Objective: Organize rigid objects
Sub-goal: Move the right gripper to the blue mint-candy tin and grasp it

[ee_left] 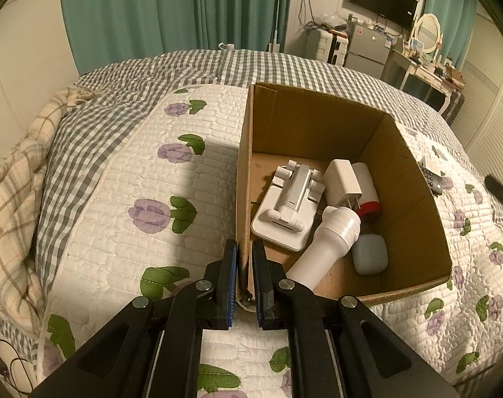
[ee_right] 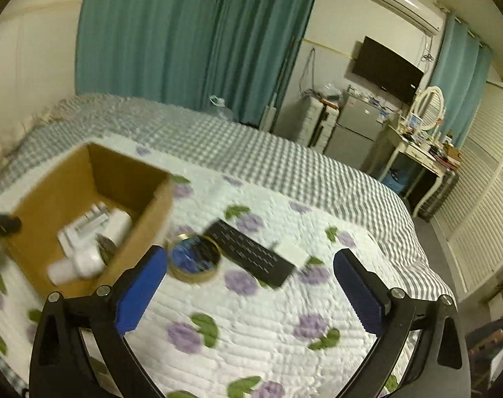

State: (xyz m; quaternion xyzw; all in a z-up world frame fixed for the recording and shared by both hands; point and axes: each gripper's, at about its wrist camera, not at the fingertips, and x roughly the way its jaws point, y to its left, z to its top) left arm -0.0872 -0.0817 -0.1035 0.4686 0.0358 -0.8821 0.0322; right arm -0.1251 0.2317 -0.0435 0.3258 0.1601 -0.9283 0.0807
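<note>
A brown cardboard box (ee_left: pixel 414 179) sits on the flowered quilt. My left gripper (ee_left: pixel 244 278) is shut on the box's near left wall. Inside lie a white phone stand (ee_left: pixel 284 205), a white charger plug (ee_left: pixel 342 182), a white and red can (ee_left: pixel 367 185), a white flashlight (ee_left: pixel 324 248) and a pale earbud case (ee_left: pixel 369 253). My right gripper (ee_right: pixel 251 285) is open and empty above the quilt. Beyond it lie a round gold tin (ee_right: pixel 195 258), a black remote (ee_right: pixel 251 252) and a small white block (ee_right: pixel 293 252), right of the box (ee_right: pixel 145 212).
The bed has a grey checked cover (ee_right: pixel 251 146) and a plaid blanket (ee_left: pixel 12 179) at its left. Teal curtains (ee_right: pixel 185 33), a fridge (ee_right: pixel 354 129), a dressing table with a mirror (ee_right: pixel 424 146) and a slatted wardrobe (ee_right: pixel 483 199) stand around the room.
</note>
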